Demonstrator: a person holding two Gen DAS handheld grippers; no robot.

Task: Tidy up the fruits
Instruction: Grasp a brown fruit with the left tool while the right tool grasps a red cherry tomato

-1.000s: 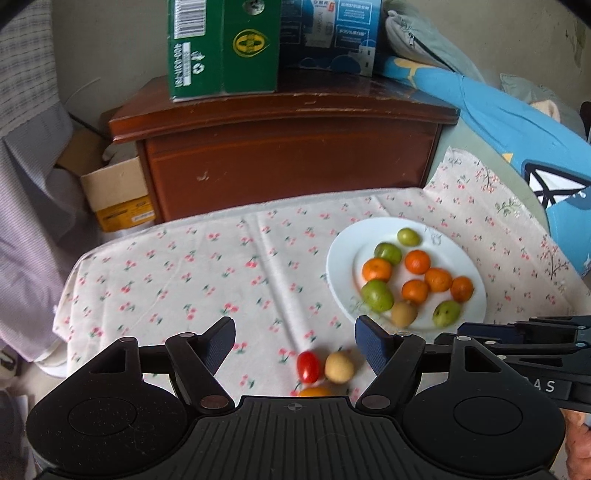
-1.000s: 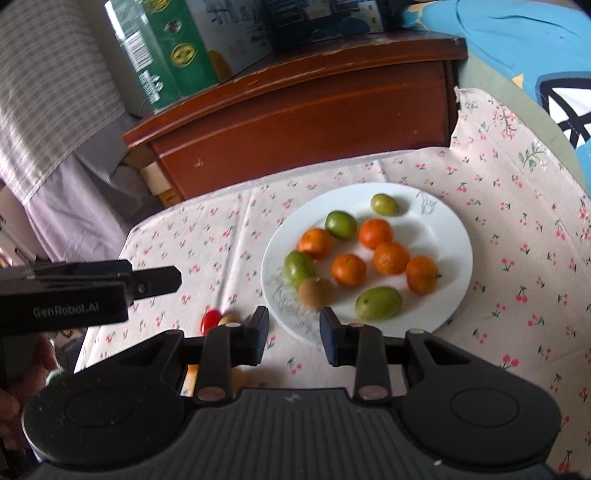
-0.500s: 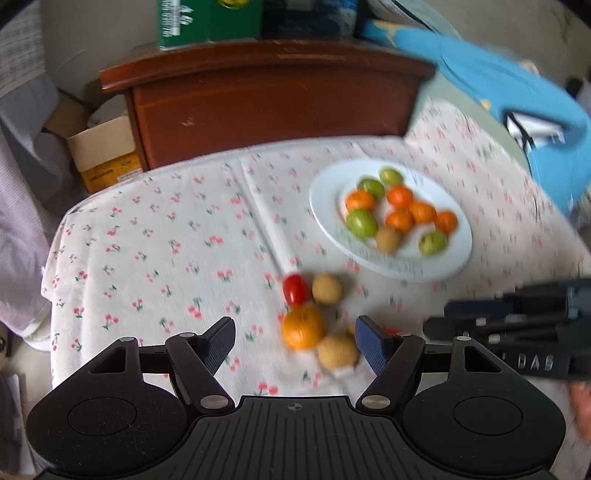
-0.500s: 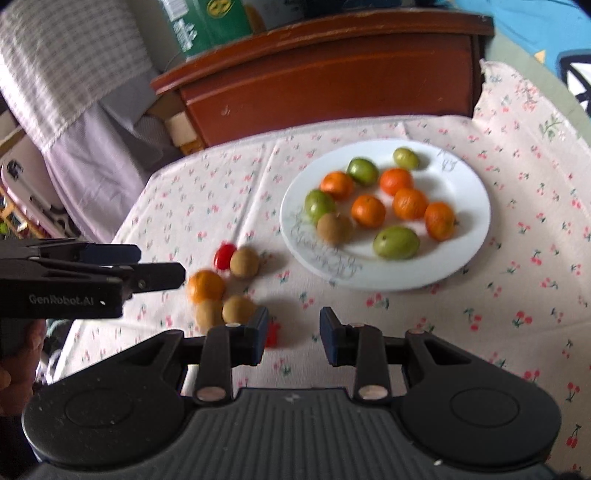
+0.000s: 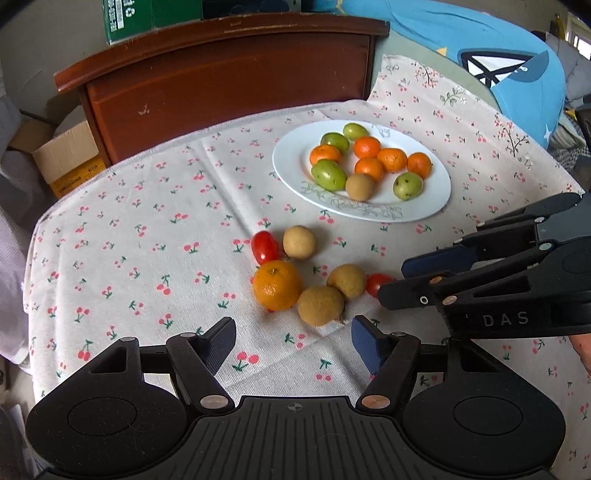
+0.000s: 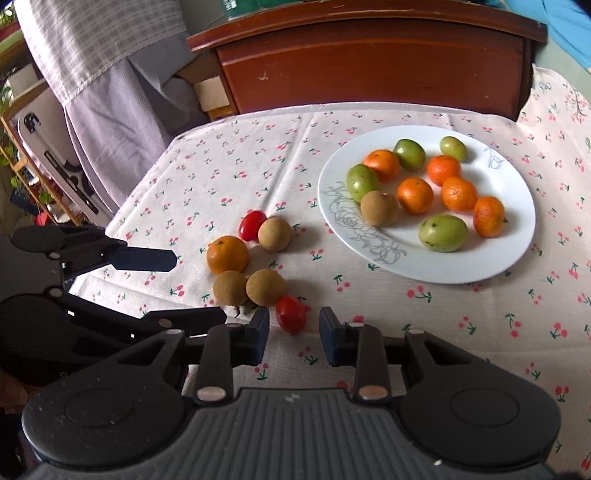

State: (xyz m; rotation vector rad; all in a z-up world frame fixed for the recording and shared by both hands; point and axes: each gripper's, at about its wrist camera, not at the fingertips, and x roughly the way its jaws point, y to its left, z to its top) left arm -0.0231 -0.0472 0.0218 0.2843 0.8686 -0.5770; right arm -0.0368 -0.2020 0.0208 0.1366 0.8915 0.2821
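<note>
Loose on the cherry-print cloth lie an orange (image 5: 277,284), three brown round fruits (image 5: 320,305) and two cherry tomatoes (image 5: 264,246). A white plate (image 5: 424,206) behind them holds several oranges and green fruits and one brown fruit. My left gripper (image 5: 293,341) hovers just short of the nearest brown fruit; its jaws are closing with nothing between them. My right gripper (image 6: 295,332) stands narrowly open. The near cherry tomato (image 6: 291,314) sits at the mouth of its gap, and the pads do not touch it. The same plate (image 6: 461,266) lies to its right.
A dark wooden cabinet (image 5: 229,81) with a green carton (image 5: 125,18) stands behind the table. A cardboard box (image 5: 66,158) is on the floor at the left. Blue fabric (image 5: 498,55) lies beyond the plate, and checked cloth (image 6: 103,74) hangs past the table's left edge.
Both grippers have sunk toward the loose fruit, and the whole cluster has come into view. The left jaws have narrowed a little. The right jaws look the same.
</note>
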